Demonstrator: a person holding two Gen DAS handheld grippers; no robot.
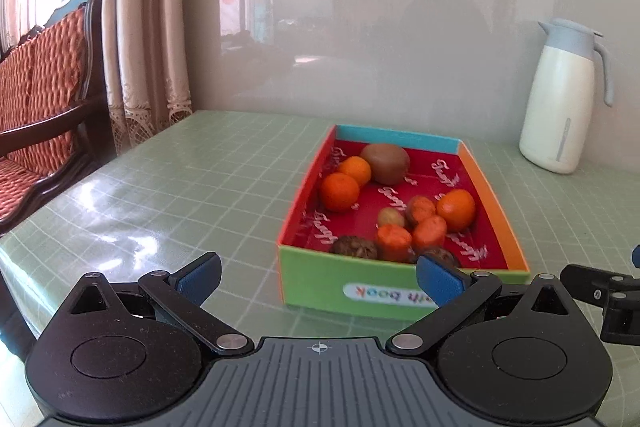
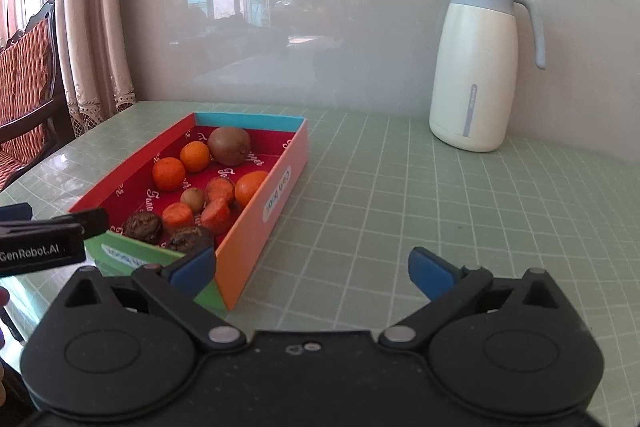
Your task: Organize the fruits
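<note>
Left gripper (image 1: pixel 318 277) jaws wide, holding nothing; right gripper (image 2: pixel 312 269) same. Fruit box (image 1: pixel 352 291) sits on the green bench (image 1: pixel 200 179), at 12 o'clock from left, 10 o'clock from right. Kiwi (image 2: pixel 229 145) at far end, oranges (image 1: pixel 340 192) inside. Thermos jug (image 2: pixel 476 67) at 1 o'clock.

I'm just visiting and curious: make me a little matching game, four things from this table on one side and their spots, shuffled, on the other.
Things:
1. kiwi
2. jug
3. two dark nuts
4. right hand-held gripper

Spots:
A. at the box's near end
B. over the bare green mat, beside the box
C. at the box's far end
D. standing by the wall, outside the box

Pairs: 1-C, 2-D, 3-A, 4-B
</note>
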